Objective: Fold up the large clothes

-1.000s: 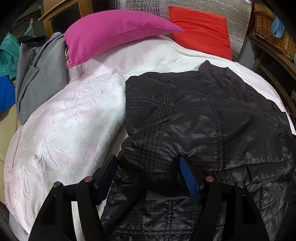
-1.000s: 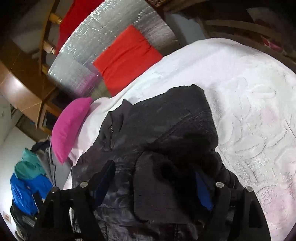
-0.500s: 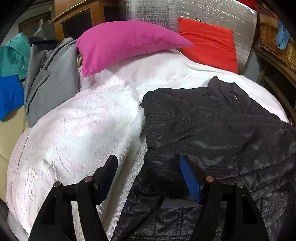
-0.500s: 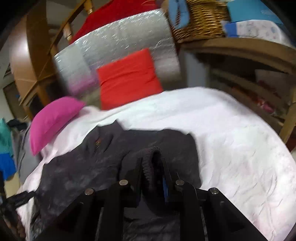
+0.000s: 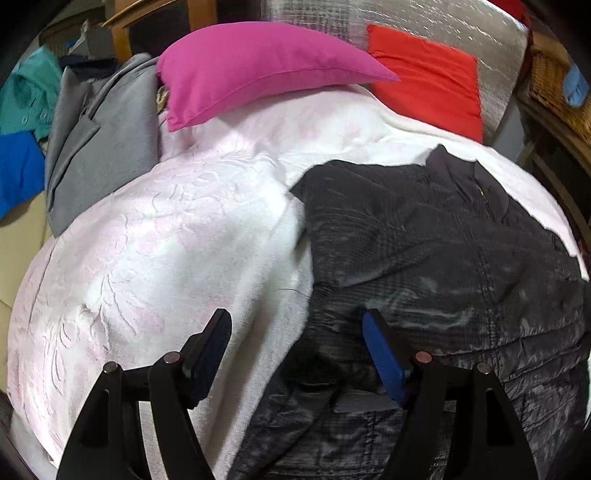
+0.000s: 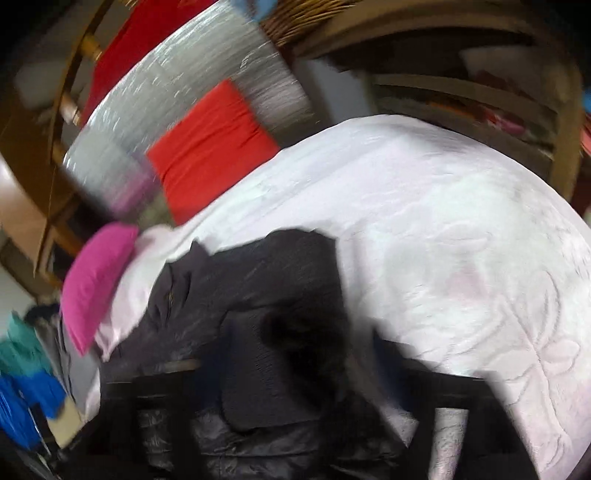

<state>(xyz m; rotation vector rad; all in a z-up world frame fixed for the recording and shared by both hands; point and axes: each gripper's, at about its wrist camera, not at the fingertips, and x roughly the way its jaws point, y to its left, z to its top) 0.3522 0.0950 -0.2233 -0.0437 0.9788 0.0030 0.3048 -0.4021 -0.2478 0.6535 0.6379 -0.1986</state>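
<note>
A black quilted jacket [image 5: 443, 258] lies on the white bedspread [image 5: 166, 240], collar toward the pillows. My left gripper [image 5: 295, 339] is open and empty, low over the jacket's left edge near the hem. In the right wrist view the picture is motion-blurred. The jacket [image 6: 258, 295] shows with a sleeve cuff [image 6: 266, 376] folded onto its body. My right gripper [image 6: 291, 373] appears as dark smeared fingers spread wide on either side of the cuff, so it looks open.
A magenta pillow [image 5: 258, 70] and a red cushion [image 5: 432, 88] lie at the bed's head against a silver padded board [image 5: 369, 18]. A grey garment [image 5: 99, 140] and teal and blue clothes [image 5: 18, 129] lie at the left. A wicker basket [image 5: 554, 85] stands on shelves at right.
The right gripper, shut on the cuff half a second ago, has opened and swung, blurring its view. The left gripper has drifted left off the jacket's middle, still open.
</note>
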